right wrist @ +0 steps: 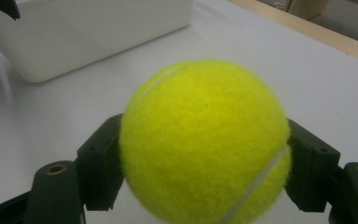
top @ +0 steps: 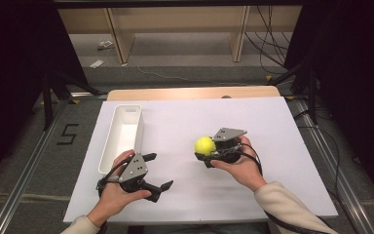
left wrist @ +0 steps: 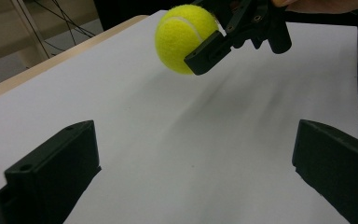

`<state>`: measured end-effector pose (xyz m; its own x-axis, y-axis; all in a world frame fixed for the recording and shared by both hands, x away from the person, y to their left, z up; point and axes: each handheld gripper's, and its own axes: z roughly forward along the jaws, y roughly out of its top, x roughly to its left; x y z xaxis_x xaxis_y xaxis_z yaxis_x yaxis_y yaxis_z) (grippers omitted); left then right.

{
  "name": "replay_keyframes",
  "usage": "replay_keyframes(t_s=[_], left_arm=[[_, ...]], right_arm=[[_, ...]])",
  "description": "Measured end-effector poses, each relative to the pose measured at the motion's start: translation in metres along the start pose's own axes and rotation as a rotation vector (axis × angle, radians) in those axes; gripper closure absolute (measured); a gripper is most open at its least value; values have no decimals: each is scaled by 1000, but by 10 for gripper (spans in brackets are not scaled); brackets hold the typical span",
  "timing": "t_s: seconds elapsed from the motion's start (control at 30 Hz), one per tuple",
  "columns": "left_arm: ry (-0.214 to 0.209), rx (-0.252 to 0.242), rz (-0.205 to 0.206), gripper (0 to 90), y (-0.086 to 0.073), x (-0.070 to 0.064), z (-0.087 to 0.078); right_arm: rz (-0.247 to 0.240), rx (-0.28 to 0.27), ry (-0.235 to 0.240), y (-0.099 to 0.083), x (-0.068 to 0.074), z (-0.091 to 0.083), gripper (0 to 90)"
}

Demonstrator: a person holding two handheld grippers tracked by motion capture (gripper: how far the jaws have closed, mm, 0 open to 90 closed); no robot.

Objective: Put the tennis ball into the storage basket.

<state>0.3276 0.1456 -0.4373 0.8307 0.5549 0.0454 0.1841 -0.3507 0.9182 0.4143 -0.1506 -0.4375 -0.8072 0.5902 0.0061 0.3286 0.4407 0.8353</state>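
Carrying the tennis ball [top: 204, 145] clamped in the right gripper [top: 205, 155] above the white sheet, the likely next move is leftward to the white bin [top: 121, 134], while the left gripper [top: 158, 170] waits spread wide.

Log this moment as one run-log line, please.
right gripper: shut on tennis ball, lifted off white board | left gripper: open, empty | white bin: empty

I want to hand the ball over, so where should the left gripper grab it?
Grip the ball across its middle, on the free sides away from the right gripper, whose jaws pinch it off the table. Come from the left with the left gripper open wide; a round ball slips off-centre.
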Motion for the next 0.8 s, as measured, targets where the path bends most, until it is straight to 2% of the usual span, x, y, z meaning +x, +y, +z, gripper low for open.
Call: replay_keyframes(t_s=[0.8], left_arm=[[0, 1, 0, 1, 0, 0, 0]], right_arm=[[0, -7, -2, 5, 0, 5, 267]])
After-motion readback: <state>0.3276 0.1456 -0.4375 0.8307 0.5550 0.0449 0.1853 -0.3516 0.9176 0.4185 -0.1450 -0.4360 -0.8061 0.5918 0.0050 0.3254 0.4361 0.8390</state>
